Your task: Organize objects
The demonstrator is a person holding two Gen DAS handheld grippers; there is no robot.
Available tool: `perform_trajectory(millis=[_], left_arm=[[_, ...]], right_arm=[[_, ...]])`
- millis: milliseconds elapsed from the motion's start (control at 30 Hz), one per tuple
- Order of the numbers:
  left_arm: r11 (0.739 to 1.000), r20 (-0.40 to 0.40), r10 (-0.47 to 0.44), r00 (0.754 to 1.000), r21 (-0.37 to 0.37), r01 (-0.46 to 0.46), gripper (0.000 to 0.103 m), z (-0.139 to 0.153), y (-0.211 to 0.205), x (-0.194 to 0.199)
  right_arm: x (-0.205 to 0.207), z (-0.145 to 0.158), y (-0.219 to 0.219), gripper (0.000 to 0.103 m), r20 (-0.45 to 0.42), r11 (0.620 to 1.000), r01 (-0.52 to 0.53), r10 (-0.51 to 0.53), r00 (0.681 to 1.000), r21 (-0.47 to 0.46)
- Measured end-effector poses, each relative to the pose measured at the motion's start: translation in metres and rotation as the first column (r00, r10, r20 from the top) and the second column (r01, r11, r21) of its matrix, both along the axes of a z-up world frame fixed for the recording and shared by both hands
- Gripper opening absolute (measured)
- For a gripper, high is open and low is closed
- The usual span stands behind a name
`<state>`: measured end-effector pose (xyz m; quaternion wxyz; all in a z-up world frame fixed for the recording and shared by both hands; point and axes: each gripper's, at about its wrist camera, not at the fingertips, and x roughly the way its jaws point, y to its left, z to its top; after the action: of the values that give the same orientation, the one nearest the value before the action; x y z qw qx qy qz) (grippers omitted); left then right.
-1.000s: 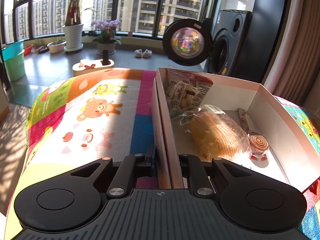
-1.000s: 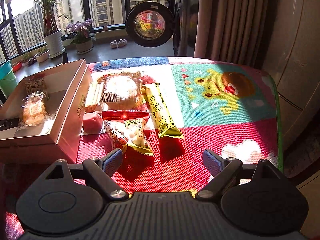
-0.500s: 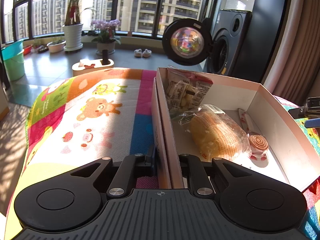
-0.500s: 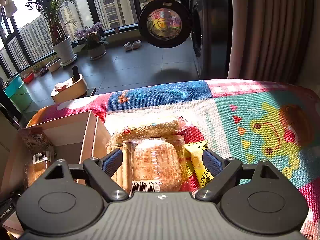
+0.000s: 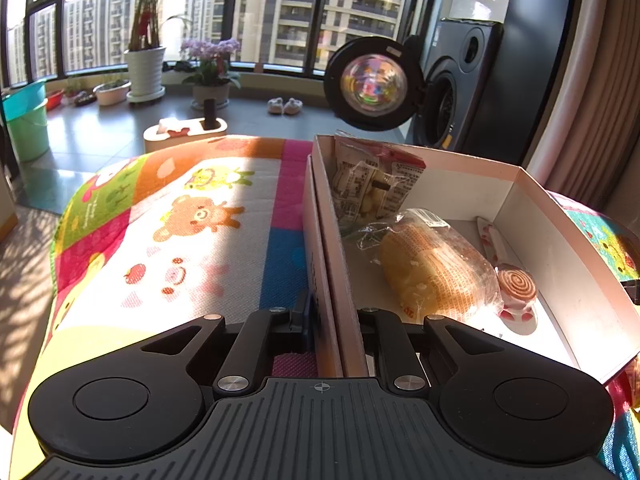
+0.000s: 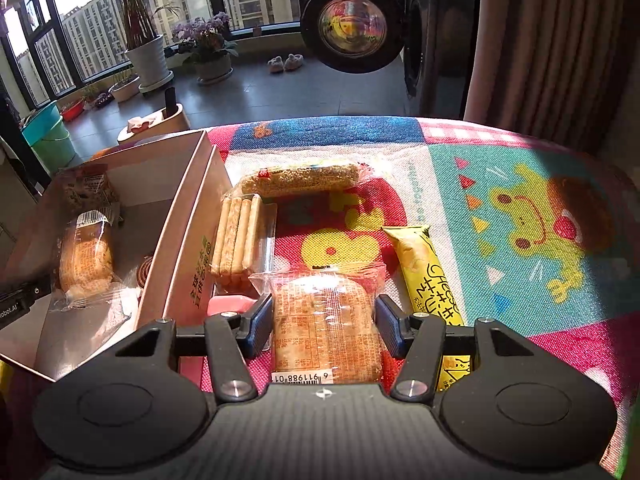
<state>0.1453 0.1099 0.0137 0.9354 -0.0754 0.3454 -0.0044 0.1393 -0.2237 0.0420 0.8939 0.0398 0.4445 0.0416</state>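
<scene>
My left gripper point(image 5: 334, 312) is shut on the left wall of an open cardboard box point(image 5: 560, 232), one finger outside and one inside. In the box lie a wrapped bread roll point(image 5: 436, 268), a swirl lollipop point(image 5: 516, 284) and a snack packet point(image 5: 372, 180) leaning in the far corner. To the right of the box point(image 6: 180, 232), my right gripper point(image 6: 324, 324) has closed on a flat bread packet point(image 6: 324, 344) lying on the cartoon mat, both pads against its sides.
Around the bread packet lie a pack of rice sticks point(image 6: 236, 236), a sesame bar point(image 6: 308, 178), a yellow cheese-stick packet point(image 6: 428, 272) and a pink item point(image 6: 228, 304). Beyond the mat's far edge hangs an open washing-machine door point(image 6: 352, 28), with a curtain point(image 6: 540, 40) at right.
The right gripper has come down over the bread packet and its fingers have narrowed onto the packet's sides. The left gripper and the box have not moved.
</scene>
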Motion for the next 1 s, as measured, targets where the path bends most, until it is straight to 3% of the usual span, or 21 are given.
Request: perform_trajectory(millis=[167,233,300,333,567,633,733,800,1000], left_arm=[[1.000,0.000,0.000,1.000,0.000,0.000,0.015,0.000,0.000,0.000],[1.000,0.000,0.000,1.000,0.000,0.000,0.015,0.000,0.000,0.000],[1.000,-0.001,0.000,1.000,0.000,0.000,0.015,0.000,0.000,0.000],[1.000,0.000,0.000,1.000,0.000,0.000,0.015,0.000,0.000,0.000],[1.000,0.000,0.000,1.000,0.001,0.000,0.015,0.000,-0.001,0.000],[1.000,0.000,0.000,1.000,0.002,0.000,0.015,0.000,0.000,0.000],[1.000,0.000,-0.001,1.000,0.002,0.001,0.015,0.000,0.000,0.000],[1.000,0.000,-0.001,1.000,0.005,0.001,0.015,0.000,0.000,0.000],[1.000,0.001,-0.001,1.000,0.014,0.001,0.015,-0.001,-0.001,0.000]], right_arm=[[-0.054,0.005,-0.003,0.057,-0.066,0.998,-0.048,0.050,0.997,0.028],[-0.080,0.013,-0.004,0.066,-0.037,0.997,-0.070,0.071,0.997,0.012],[-0.100,0.019,-0.006,0.085,0.010,0.996,-0.080,0.081,0.997,-0.033],[-0.110,0.022,-0.008,0.087,0.027,0.995,-0.083,0.084,0.996,-0.058],[-0.139,-0.006,-0.019,0.088,-0.072,0.995,-0.083,0.079,0.994,-0.053],[-0.144,-0.014,-0.014,0.087,-0.087,0.995,-0.089,0.085,0.993,-0.040],[-0.155,-0.015,0.003,0.077,-0.053,0.986,-0.108,0.102,0.993,-0.125],[-0.156,-0.010,0.008,0.056,-0.063,0.987,-0.115,0.108,0.992,-0.110],[-0.164,-0.002,0.027,0.052,-0.091,0.982,-0.132,0.120,0.989,-0.133]])
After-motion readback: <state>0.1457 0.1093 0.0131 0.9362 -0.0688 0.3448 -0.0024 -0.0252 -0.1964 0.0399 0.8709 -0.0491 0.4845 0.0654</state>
